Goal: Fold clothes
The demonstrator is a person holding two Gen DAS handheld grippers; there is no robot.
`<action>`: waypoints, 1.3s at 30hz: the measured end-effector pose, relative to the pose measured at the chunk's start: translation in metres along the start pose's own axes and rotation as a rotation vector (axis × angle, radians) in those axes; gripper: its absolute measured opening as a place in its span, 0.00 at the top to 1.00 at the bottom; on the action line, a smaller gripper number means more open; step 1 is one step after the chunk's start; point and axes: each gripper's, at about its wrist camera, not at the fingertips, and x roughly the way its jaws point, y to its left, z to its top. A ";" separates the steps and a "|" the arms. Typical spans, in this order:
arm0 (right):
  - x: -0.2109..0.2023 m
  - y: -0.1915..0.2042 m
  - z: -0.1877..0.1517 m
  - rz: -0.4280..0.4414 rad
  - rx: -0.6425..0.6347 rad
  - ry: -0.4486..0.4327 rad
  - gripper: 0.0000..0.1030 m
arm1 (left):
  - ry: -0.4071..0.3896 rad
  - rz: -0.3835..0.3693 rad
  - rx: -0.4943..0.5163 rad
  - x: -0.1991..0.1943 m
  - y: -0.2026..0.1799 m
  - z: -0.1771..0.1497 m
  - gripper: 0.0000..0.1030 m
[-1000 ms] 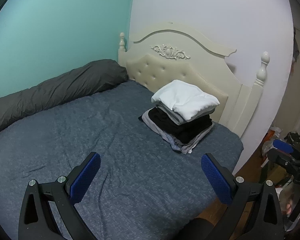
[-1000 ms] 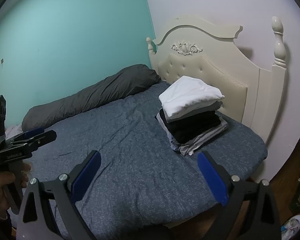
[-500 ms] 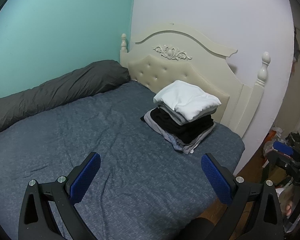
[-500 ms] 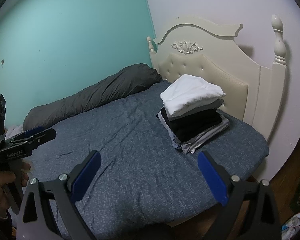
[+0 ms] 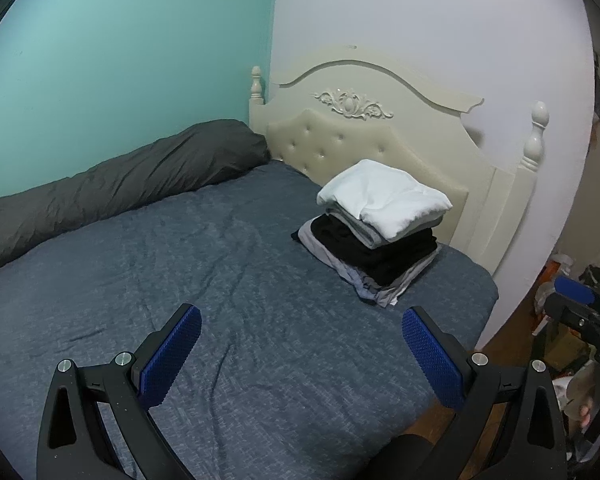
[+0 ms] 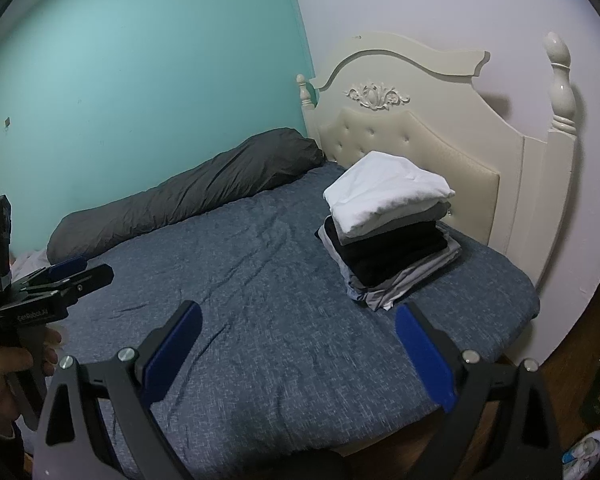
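Observation:
A stack of folded clothes (image 5: 380, 228) (image 6: 388, 228) rests on the bed near the headboard, a white piece on top, grey and black ones beneath. My left gripper (image 5: 300, 326) hovers open above the blue bed cover, well short of the stack, with nothing between its blue pads. My right gripper (image 6: 298, 322) is likewise open and empty over the near part of the bed. In the right wrist view the left gripper (image 6: 80, 274) shows at the left edge, held by a hand (image 6: 4, 364). The right gripper (image 5: 576, 296) appears at the right edge of the left wrist view.
A blue-grey cover (image 5: 240, 300) spans the bed. A long dark grey pillow (image 5: 112, 188) lies along the teal wall. A cream headboard (image 5: 380, 120) with posts stands behind the stack. Clutter sits on the wooden floor (image 5: 560, 272) to the right of the bed.
Both cameras have drifted back slightly, so the stack sits a little farther off. Both grippers stay open and the clothes have not moved.

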 end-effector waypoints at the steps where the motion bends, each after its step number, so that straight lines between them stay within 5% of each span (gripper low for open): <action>1: 0.000 0.000 0.000 0.001 0.001 0.001 0.05 | 0.002 0.000 -0.003 0.000 0.001 0.000 0.00; 39: 0.005 0.005 -0.001 0.012 -0.007 0.000 0.05 | 0.008 0.028 0.007 0.002 0.006 -0.004 0.00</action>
